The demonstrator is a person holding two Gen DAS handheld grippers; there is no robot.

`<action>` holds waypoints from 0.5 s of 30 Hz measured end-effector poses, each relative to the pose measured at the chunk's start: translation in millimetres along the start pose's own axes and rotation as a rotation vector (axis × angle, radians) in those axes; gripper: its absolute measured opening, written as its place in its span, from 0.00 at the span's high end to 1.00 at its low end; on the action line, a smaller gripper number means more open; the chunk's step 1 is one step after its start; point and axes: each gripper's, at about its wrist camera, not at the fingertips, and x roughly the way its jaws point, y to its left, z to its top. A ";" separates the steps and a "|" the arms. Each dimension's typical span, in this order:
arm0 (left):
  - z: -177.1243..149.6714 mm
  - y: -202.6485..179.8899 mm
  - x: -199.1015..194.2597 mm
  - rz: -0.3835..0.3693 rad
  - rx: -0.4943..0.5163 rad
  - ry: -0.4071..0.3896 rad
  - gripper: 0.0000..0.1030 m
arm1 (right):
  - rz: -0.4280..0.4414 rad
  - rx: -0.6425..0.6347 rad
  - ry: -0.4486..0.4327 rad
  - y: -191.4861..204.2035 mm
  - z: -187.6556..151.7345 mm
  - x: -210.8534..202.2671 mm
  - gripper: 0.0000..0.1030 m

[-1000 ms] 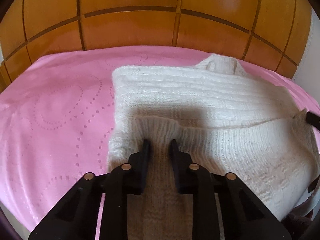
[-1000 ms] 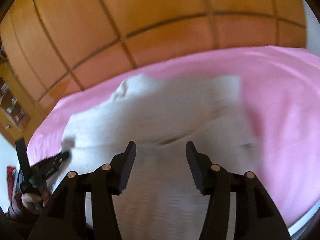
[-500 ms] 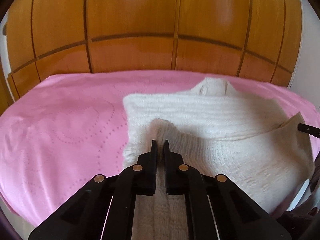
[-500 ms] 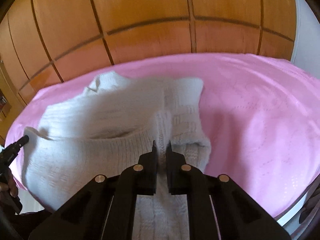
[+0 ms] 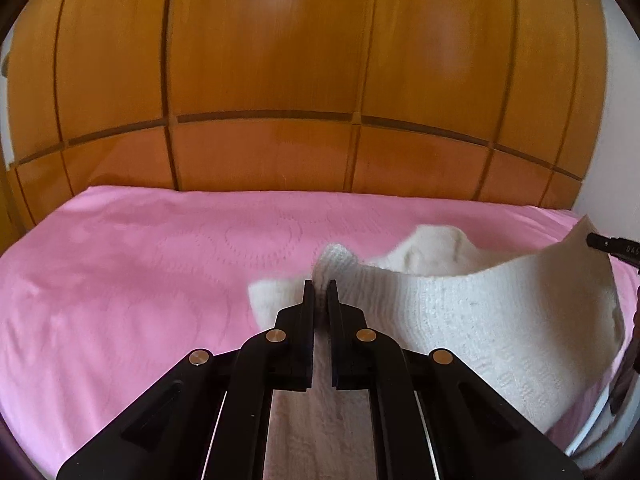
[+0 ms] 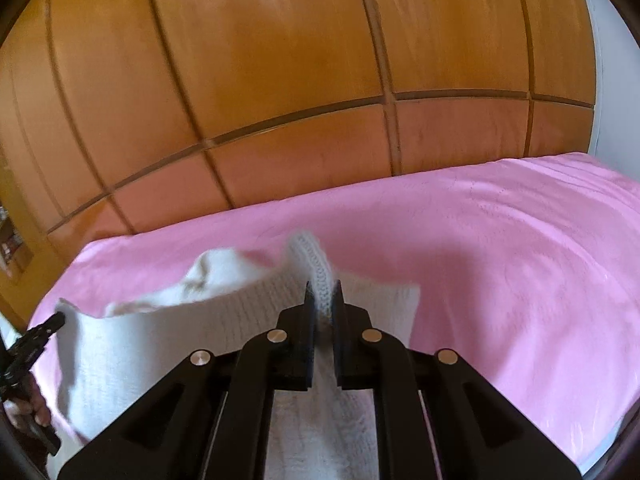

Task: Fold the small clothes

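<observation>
A cream knitted sweater [image 5: 472, 320] hangs lifted over the pink bedspread [image 5: 120, 280], its hem stretched between both grippers. My left gripper [image 5: 320, 286] is shut on the hem's left corner, which pokes up between the fingertips. In the right wrist view my right gripper [image 6: 323, 288] is shut on the other hem corner of the sweater [image 6: 168, 332], a ribbed fold rising between its pads. The sweater's neck end [image 6: 216, 276] still rests on the bed behind the raised edge. The right gripper's tip [image 5: 612, 244] shows at the far right of the left view.
A wooden panelled headboard [image 5: 280, 100] stands behind the bed. The pink bedspread [image 6: 520, 260] spreads wide to the right of the sweater. A hand [image 6: 28, 408] holds the left gripper's handle at the lower left of the right view. A white wall [image 5: 616, 120] is at the right.
Both grippers closed on the sweater's near hem, then rose and moved away from the bed's near edge, lifting the hem so that the sweater's lower half hangs up off the bedspread.
</observation>
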 end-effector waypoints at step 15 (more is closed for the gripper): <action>24.6 25.4 113.1 0.106 -0.151 0.204 0.69 | -0.194 0.014 0.142 -17.4 10.2 124.9 0.45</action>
